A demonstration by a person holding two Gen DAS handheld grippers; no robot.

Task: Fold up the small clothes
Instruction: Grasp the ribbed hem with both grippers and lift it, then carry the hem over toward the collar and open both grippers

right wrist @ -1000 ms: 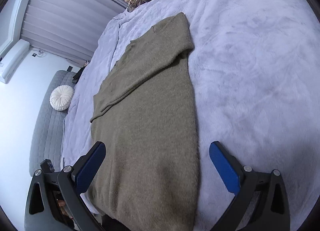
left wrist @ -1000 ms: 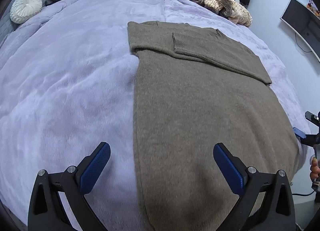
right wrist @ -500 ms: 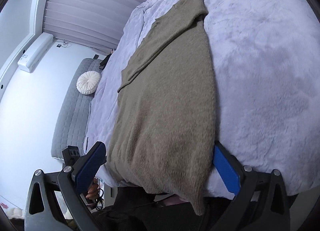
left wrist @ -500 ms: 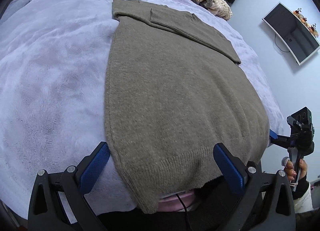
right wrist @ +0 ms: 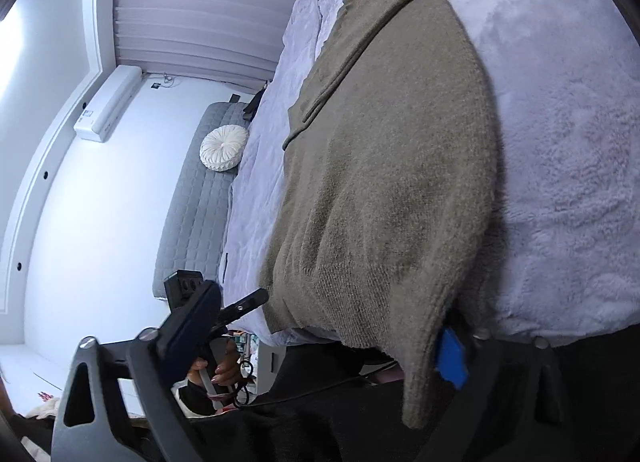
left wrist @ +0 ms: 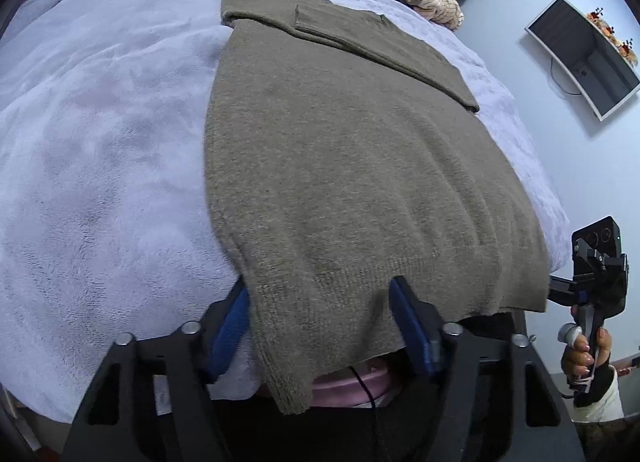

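Olive-brown knit, the sweater (left wrist: 360, 166) lies flat along the bed (left wrist: 100, 166), its sleeves already laid across the chest at the far end, and its ribbed hem (left wrist: 320, 302) hangs just over the near edge of the mattress. That overhang is probably why the hem is the part being taken: it is free of the blanket, so a pad can pass under it.

The left tongs (left wrist: 320, 322) straddle the hem's left corner and are closing, cloth between the blue pads but not yet visibly pinched. The right tongs (right wrist: 320, 346) are closing too, at the other corner; one pad (right wrist: 452, 354) sits beside the drooping knit, the opposite one stands clear of it, so nothing is gripped there yet.

Beyond the sweater, the lavender blanket is bare on both sides, leaving room to carry the hem up toward the collar. A heap of other clothes (left wrist: 416, 2) sits far off at the bed's top corner, well apart.
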